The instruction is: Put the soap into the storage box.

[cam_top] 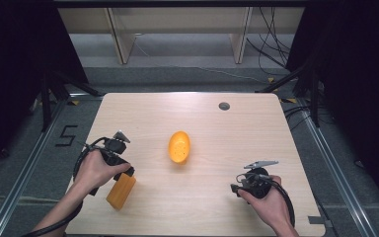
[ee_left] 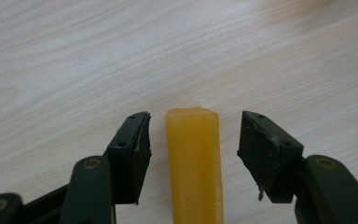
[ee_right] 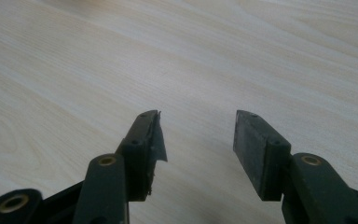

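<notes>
your left gripper (ee_left: 193, 135) sits near the table's (cam_top: 237, 133) left front edge, and its jaws stand apart on either side of an orange block (ee_left: 194, 163), with a gap showing between each pad and the block, so it is released and not pinching anything. in the high view that orange block (cam_top: 121, 191) lies flat on the wood just in front of your left hand (cam_top: 96, 170), tilted a little, its far end tucked under the gripper. your right gripper (ee_right: 198, 135) is down near the right front corner, held in your right hand (cam_top: 269, 202); its jaws are spread wide over bare wood with nothing between them. an orange oval bowl-like thing (cam_top: 179, 147) rests near the middle of the table, well apart from both grippers. a small dark round grommet (cam_top: 224, 105) sits by the far edge.
</notes>
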A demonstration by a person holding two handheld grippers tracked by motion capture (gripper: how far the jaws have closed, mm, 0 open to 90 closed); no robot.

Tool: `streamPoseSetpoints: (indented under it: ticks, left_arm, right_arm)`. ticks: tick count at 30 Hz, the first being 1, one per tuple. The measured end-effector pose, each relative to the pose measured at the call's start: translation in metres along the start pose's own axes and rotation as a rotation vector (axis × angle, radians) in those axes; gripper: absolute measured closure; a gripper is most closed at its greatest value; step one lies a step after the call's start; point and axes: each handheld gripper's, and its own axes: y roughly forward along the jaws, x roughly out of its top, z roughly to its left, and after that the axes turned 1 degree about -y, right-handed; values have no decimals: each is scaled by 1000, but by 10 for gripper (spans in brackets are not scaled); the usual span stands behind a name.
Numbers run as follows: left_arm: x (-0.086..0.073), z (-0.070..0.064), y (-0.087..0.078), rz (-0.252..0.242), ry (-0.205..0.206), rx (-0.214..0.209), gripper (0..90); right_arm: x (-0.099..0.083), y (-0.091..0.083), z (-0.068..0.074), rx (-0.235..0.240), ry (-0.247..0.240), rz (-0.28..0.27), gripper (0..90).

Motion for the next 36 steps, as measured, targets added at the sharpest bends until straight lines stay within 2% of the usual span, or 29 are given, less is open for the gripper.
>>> streamPoseSetpoints:
  ticks: [2,3,5,8,11,12,13,15,18,24,25,27,36]
  left_arm:
    - [1,-2,4,17,-43,-9,429]
    - [1,-1,5,30,-24,-2,430]
    - [1,-2,9,46,-42,5,430]
    - [1,-2,13,62,-44,2,433]
    - [2,-2,15,71,-39,14,440]
    - [2,-2,17,78,-36,24,444]
    - [2,-1,19,105,-25,29,459]
    - [3,-1,21,115,-29,31,478]
    - [4,-1,24,124,-50,38,508]
    - [4,-4,29,147,-66,31,586]
    - [4,-4,29,147,-66,31,592]
    - [3,-4,30,153,-80,37,596]
    - [2,-5,29,148,-89,41,603]
  right_arm:
    - [0,0,1,19,6,-2,511]
    - [0,0,1,19,4,0,511]
    - [0,0,1,21,1,4,511]
    - [0,0,1,23,3,7,510]
    - [0,-1,1,15,-10,28,509]
    - [0,1,1,20,-4,10,509]
    - [0,1,1,23,-5,11,508]
    - [0,2,1,21,-3,12,507]
    - [-1,2,1,23,-4,13,507]
    - [-1,3,1,29,-9,22,504]
    - [0,2,0,25,-16,40,503]
    - [-1,4,0,30,-17,18,501]
    - [-1,4,0,32,-21,21,499]
